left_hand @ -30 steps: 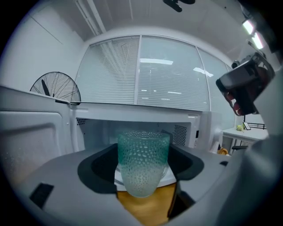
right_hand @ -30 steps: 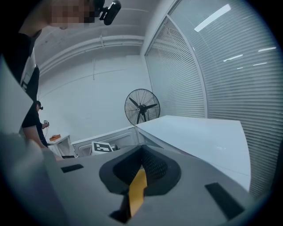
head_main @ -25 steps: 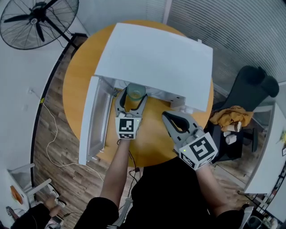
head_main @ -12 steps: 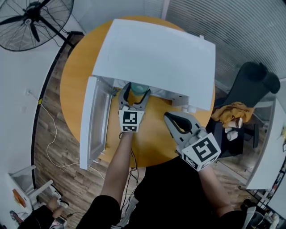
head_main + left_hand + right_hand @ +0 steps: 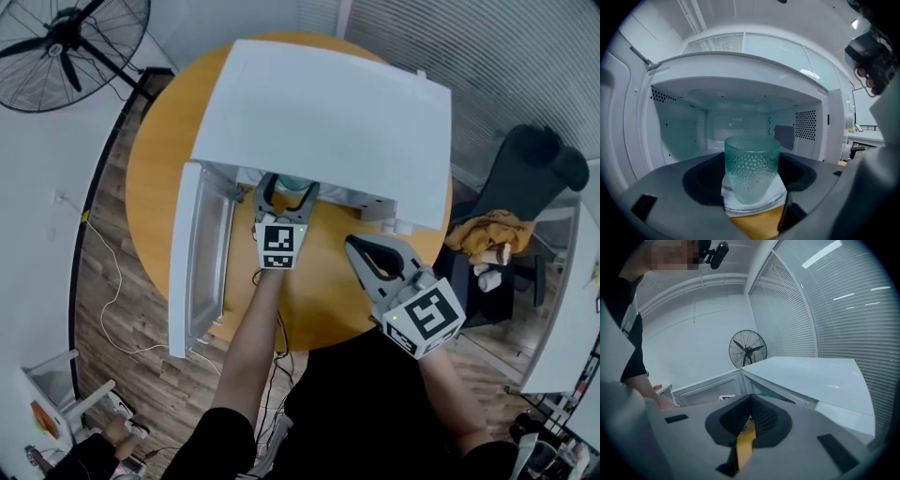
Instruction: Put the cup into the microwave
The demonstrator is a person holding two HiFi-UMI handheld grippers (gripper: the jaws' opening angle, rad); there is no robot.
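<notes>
One cup (image 5: 752, 168), one microwave (image 5: 328, 112), two grippers. Your left gripper (image 5: 289, 186) grips the cup at the microwave's mouth, at 12 o'clock; in the head view the microwave's top hides most of the cup. Your right gripper (image 5: 352, 244), at 4 o'clock, has its jaws almost together and empty. One fan (image 5: 56, 47), at 10 o'clock, is cut off.

Reads as an office to me. Slatted blinds (image 5: 506, 66) run along glass partition walls. There's a black chair (image 5: 530, 173) with an orange cloth (image 5: 483, 242) dumped by it, and a pedestal fan (image 5: 70, 42) in the corner. Wood-look floor (image 5: 112, 328) with a loose cable (image 5: 105, 286) trailing. A white microwave (image 5: 328, 122) is parked on a round orange counter (image 5: 155, 159), break-corner style.
</notes>
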